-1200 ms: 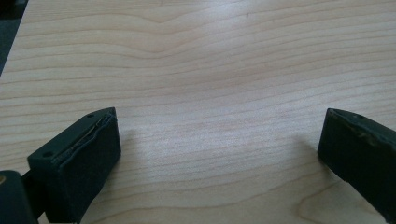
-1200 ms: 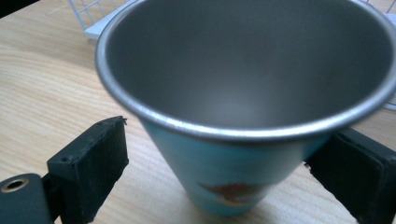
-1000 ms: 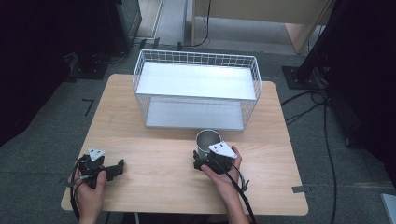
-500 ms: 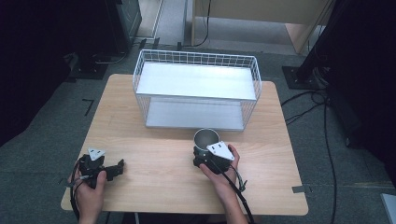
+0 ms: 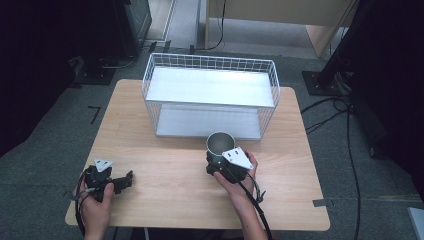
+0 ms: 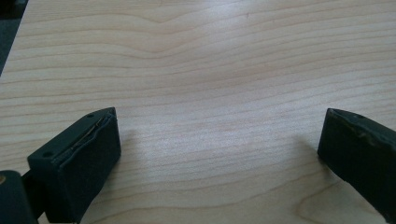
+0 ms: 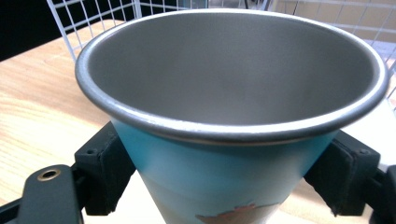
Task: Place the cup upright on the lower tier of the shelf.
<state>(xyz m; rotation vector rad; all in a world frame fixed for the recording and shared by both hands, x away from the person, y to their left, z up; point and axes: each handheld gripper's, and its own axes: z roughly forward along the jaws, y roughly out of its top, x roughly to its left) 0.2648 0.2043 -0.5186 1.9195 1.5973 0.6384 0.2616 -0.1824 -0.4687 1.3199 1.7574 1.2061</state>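
My right jaws are clamped on either side of a tapered metal cup with a light blue outer wall and a bare steel inside (image 7: 233, 93), one black pad pressed against each flank just below its rolled rim; a small reddish mark shows low on the blue wall. The cup stands upright, mouth open to the top, and I cannot tell whether its base touches the wood. From the high view, my right gripper (image 5: 223, 159) holds that cup (image 5: 220, 143) near the middle of the light wooden tabletop (image 5: 165, 155), just in front of the white wire-mesh basket rack with two flat white shelves (image 5: 210, 87), which sits toward the far edge. The grey three-cornered plate rides on top of the gripper, my right hand (image 5: 235, 177) is wrapped behind it, and the black cable trails back along my forearm. My left jaws are spread wide with nothing between them, only bare wood grain showing in the gap. My left gripper (image 5: 127, 179) rests low at the near left corner of the tabletop, well apart from the cup, with my left hand (image 5: 95, 197) gripping it from behind.
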